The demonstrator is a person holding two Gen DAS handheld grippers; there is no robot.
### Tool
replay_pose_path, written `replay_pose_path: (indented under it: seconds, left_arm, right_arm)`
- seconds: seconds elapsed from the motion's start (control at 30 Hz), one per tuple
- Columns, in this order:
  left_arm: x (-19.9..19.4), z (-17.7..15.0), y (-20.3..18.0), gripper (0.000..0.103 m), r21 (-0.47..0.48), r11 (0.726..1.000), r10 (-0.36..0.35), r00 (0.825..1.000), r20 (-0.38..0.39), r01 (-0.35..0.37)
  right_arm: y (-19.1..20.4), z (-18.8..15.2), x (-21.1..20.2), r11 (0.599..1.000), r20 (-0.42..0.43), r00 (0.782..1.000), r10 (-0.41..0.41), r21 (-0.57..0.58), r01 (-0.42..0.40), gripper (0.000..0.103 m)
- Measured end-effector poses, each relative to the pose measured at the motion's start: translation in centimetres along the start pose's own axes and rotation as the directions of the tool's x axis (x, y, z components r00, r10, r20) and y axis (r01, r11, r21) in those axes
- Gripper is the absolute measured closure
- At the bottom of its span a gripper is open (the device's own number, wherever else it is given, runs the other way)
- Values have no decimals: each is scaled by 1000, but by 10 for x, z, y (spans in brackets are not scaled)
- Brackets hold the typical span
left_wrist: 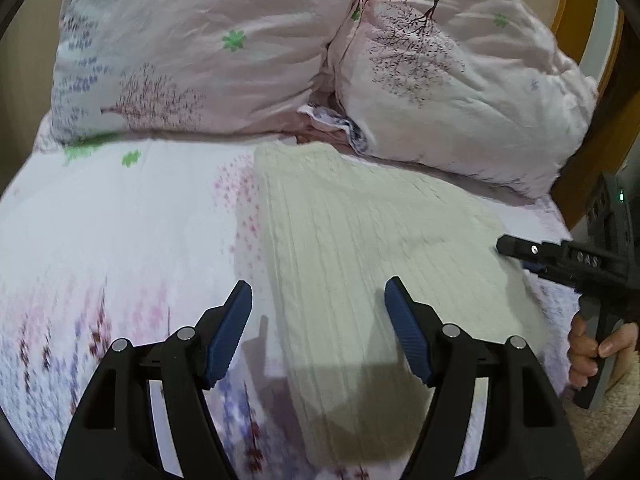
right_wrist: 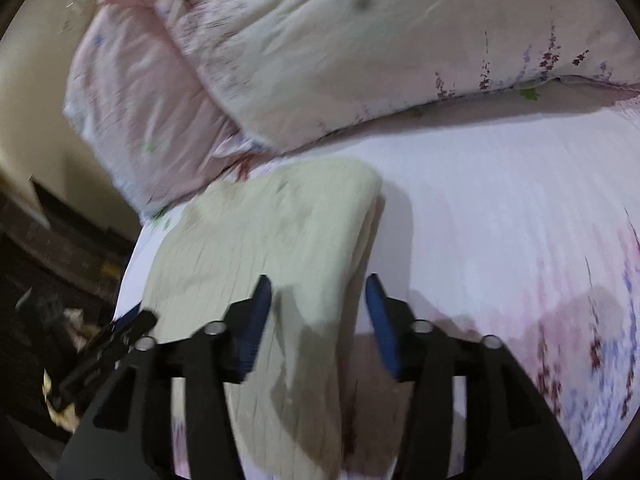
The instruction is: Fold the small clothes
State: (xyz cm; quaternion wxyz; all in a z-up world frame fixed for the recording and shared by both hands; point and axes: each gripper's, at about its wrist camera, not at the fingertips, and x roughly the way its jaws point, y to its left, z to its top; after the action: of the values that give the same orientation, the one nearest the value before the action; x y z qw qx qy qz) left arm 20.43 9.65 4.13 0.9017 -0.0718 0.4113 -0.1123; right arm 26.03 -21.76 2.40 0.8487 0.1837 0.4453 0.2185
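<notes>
The folded cream garment [left_wrist: 360, 260] lay flat on the bed [left_wrist: 120, 240], centre frame, below the pillows [left_wrist: 200, 52]. Left hand-held gripper [left_wrist: 318, 300] and right hand-held gripper [right_wrist: 319, 292] hovered over it, jaws apart, holding nothing.

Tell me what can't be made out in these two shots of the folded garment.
- Garment: near end cut off by the left gripper in the left view.
- Garment type and knit: motion blur in the right view.
- Floor clutter: dark and blurred, right view.
- Right gripper: its fingers overlap, left view.
</notes>
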Motion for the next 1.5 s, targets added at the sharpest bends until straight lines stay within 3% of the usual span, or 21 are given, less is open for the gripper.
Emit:
replay_pose_path:
  seconds: [0.1, 0.27, 0.37, 0.47, 0.53, 0.6, 0.7, 0.8, 1.03, 1.3, 1.5]
  left_arm:
    - [-7, -15, -1, 33, 10, 1000, -16, 1000, -12, 16]
    - [5, -25, -12, 31, 90, 994, 69, 998, -15, -67]
    - [7, -26, -21, 30, 140, 983, 121, 992, 18, -123]
    - [-12, -34, -21, 29, 148, 981, 120, 991, 56, -127]
    - [-29, -44, -22, 20, 160, 977, 127, 989, 80, -139]
    - [-41, -54, -21, 4, 162, 977, 122, 988, 96, -136]
    - [-54, -73, -19, 1, 165, 977, 120, 987, 104, -136]
    - [-56, -87, -14, 1, 147, 982, 112, 992, 53, -119]
    - [-53, -111, -18, 1, 133, 982, 139, 990, -38, -133]
    - [-43, -118, -35, 1, 195, 957, 236, 967, -96, -214]
    - [-38, -121, -30, 1, 177, 962, 239, 957, -162, -210]
  right_arm:
    - [5, -23, -5, 997, -48, 999, -1, -73, -3, 52]
    - [16, -36, 5, 970, -10, 985, -173, -178, 168, 50]
    - [35, -41, 1, 923, 58, 958, -280, -257, 285, 47]
    - [45, -54, -21, 912, 121, 950, -289, -268, 312, 43]
    - [44, -66, -39, 917, 148, 951, -272, -260, 302, 27]
    - [45, -80, -52, 927, 158, 957, -243, -252, 277, 17]
    - [50, -105, -66, 924, 168, 958, -234, -269, 273, 10]
    - [58, -129, -73, 911, 178, 951, -251, -288, 294, 2]
    - [77, -162, -55, 869, 118, 932, -344, -336, 363, 2]
    - [72, -177, -39, 843, 56, 904, -425, -340, 417, 2]
    - [66, -182, -34, 837, 14, 891, -453, -339, 431, 2]
